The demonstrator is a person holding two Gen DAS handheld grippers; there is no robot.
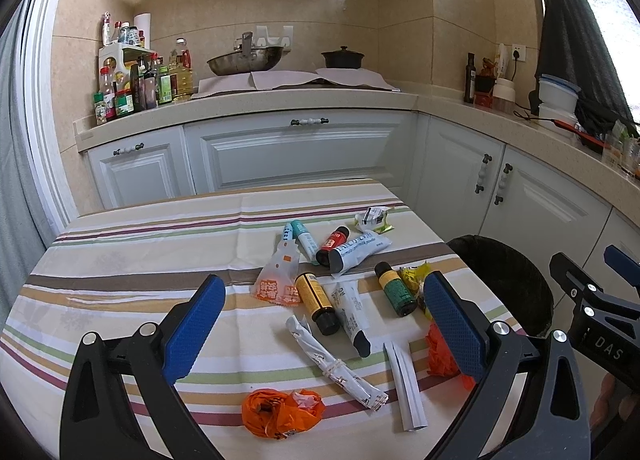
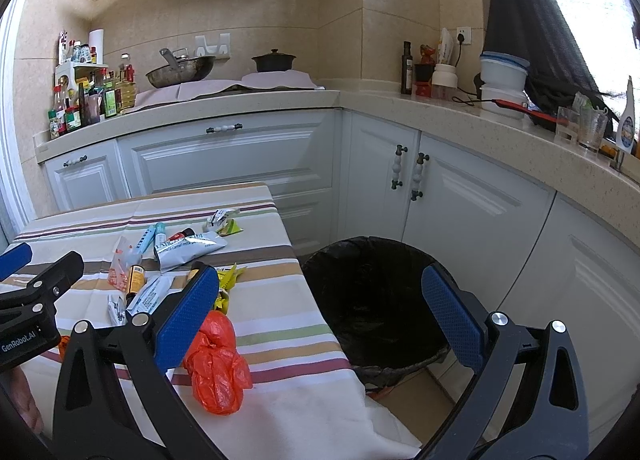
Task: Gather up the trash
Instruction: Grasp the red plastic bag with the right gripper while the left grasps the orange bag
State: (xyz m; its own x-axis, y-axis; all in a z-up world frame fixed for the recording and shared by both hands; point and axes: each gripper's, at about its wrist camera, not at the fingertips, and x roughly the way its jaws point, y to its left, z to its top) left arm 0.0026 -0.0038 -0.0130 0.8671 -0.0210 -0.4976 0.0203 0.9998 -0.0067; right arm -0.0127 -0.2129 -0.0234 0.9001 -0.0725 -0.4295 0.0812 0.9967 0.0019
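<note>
While both grippers gape, crinkled orange bag (image 2: 216,364) adjoins round, seemingly plastic-lined bin (image 2: 376,300).

I held both grippers level, side by side: the left gripper (image 1: 324,324) and right gripper (image 2: 320,320) had fingers spread wide, empty.

"DAS" in pale letters on the black body of the right gripper (image 1: 608,344), "GenRobot.AI" on the black body of the left gripper (image 2: 18,342), "formula camel milk powder" partly legible on the silver-blue sachet (image 1: 360,250), other labels too small to read
</note>
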